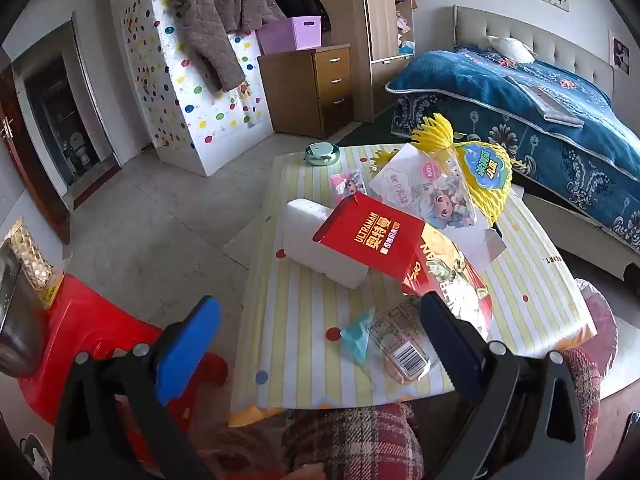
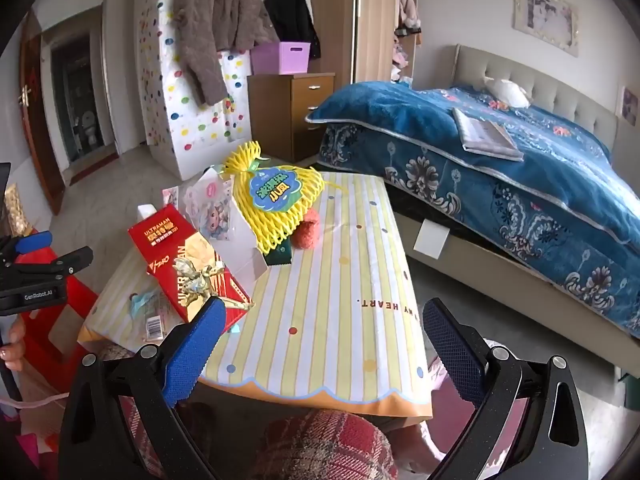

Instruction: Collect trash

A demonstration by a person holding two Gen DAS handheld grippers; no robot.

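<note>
1. Plaid-clad knee (image 1: 352, 440) sits nearest, just under the table's near edge.
2. Left tongs (image 1: 320, 344) spread wide, holding nothing, hovering over the table's near edge; blue pad (image 1: 188, 348) left, dark pad (image 1: 452, 344) right.
3. Clear barcoded wrapper (image 1: 400, 344) lies between the pads at the near edge, touching a teal wrapper scrap (image 1: 356, 336).
4. Red Ultraman box (image 1: 372, 236) leans on a white foam block (image 1: 316, 248) mid-table.
5. Yellow foam fruit net (image 2: 276, 204) with a green label rests toward the far edge, on a white doll-print pack (image 2: 212, 208); orange-red fuzzy ball (image 2: 306, 232) touches it.
6. Right tongs (image 2: 320, 344) also wide, empty, above the table's near edge.
7. Striped tablecloth table (image 2: 340, 300); bed (image 2: 520, 160) along its right edge, red plastic stool (image 1: 92, 340) by its left.
</note>
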